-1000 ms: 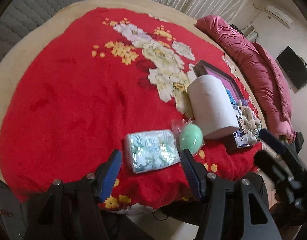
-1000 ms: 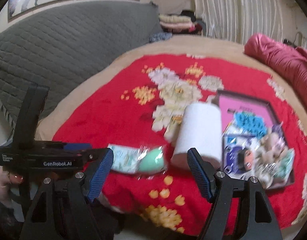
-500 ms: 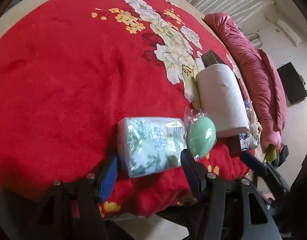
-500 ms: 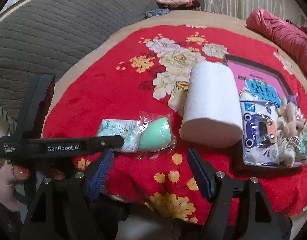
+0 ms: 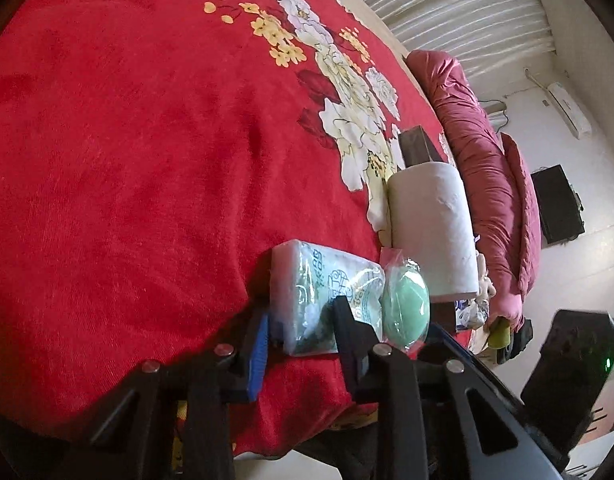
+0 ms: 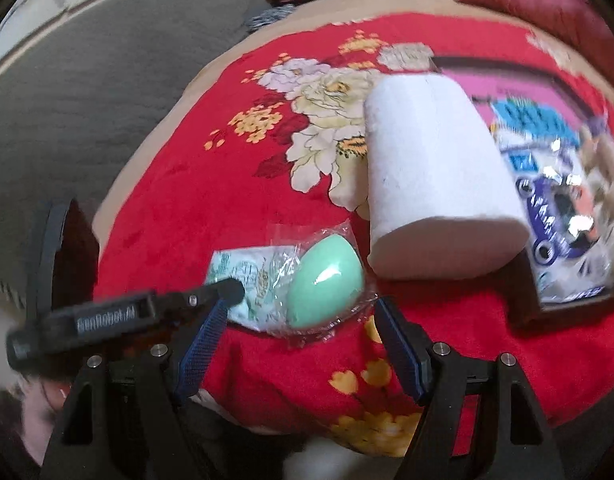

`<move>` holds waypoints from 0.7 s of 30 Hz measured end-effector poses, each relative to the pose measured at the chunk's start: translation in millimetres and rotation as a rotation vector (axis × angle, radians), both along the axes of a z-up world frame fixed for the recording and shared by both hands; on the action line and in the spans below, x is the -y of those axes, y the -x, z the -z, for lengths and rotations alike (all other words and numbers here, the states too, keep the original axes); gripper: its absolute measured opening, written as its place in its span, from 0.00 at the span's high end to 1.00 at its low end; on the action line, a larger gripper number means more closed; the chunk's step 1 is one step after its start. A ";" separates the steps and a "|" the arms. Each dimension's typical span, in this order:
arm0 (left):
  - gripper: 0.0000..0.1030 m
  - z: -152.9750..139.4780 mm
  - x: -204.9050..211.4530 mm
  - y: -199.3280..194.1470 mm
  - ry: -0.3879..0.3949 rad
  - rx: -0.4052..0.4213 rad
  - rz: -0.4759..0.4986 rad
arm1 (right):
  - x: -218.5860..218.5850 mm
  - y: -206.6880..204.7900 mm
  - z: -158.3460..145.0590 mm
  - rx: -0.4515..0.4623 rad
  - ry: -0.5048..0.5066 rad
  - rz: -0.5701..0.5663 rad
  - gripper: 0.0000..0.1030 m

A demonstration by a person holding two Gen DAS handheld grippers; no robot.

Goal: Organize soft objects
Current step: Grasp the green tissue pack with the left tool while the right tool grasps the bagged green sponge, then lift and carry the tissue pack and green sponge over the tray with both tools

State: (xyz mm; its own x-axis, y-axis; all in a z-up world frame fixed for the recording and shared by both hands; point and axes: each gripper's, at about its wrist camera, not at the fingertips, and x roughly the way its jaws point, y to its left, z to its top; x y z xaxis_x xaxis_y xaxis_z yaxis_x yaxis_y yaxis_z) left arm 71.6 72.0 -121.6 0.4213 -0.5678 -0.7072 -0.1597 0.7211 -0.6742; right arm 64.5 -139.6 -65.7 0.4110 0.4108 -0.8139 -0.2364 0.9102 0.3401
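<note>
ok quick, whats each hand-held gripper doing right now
left hand-held gripper: has just been closing, now shut on the tissue pack
right hand-held gripper: open, holding nothing

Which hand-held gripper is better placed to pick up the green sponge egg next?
Right hand-held gripper: open, with the green sponge egg just ahead of its fingers. The left hand-held gripper has just closed on the tissue pack.

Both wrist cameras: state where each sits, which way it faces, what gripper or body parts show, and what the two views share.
Left wrist: on the left gripper, angled down at the bed edge; its jaws, just closing, pinch the tissue pack.
Right wrist: on the right gripper, looking down at the green sponge; jaws open, the left gripper crosses at lower left.
Shared: tissue pack, sponge, paper roll, red blanket.
</note>
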 end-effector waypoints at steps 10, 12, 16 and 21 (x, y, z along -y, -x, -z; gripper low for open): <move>0.70 -6.8 10.0 -0.7 -0.091 0.048 0.042 | 9.4 -25.7 19.7 -0.100 -0.107 0.148 0.37; 0.71 -9.5 12.6 0.1 -0.118 0.061 0.051 | 12.6 -25.1 19.0 -0.078 -0.104 0.162 0.46; 0.72 -11.5 11.8 0.6 -0.121 0.070 0.049 | 14.5 -21.4 16.6 -0.064 -0.093 0.141 0.50; 0.75 -18.8 9.5 6.1 -0.116 0.096 0.043 | 15.5 -10.6 3.2 -0.020 -0.093 0.101 0.50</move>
State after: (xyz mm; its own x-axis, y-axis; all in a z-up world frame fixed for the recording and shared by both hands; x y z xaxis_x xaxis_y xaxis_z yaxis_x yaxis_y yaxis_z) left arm 65.6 62.5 -102.8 0.4677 -0.5037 -0.7263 -0.0660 0.7995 -0.5970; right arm 75.1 -155.1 -68.9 0.4377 0.4424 -0.7827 -0.1374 0.8932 0.4281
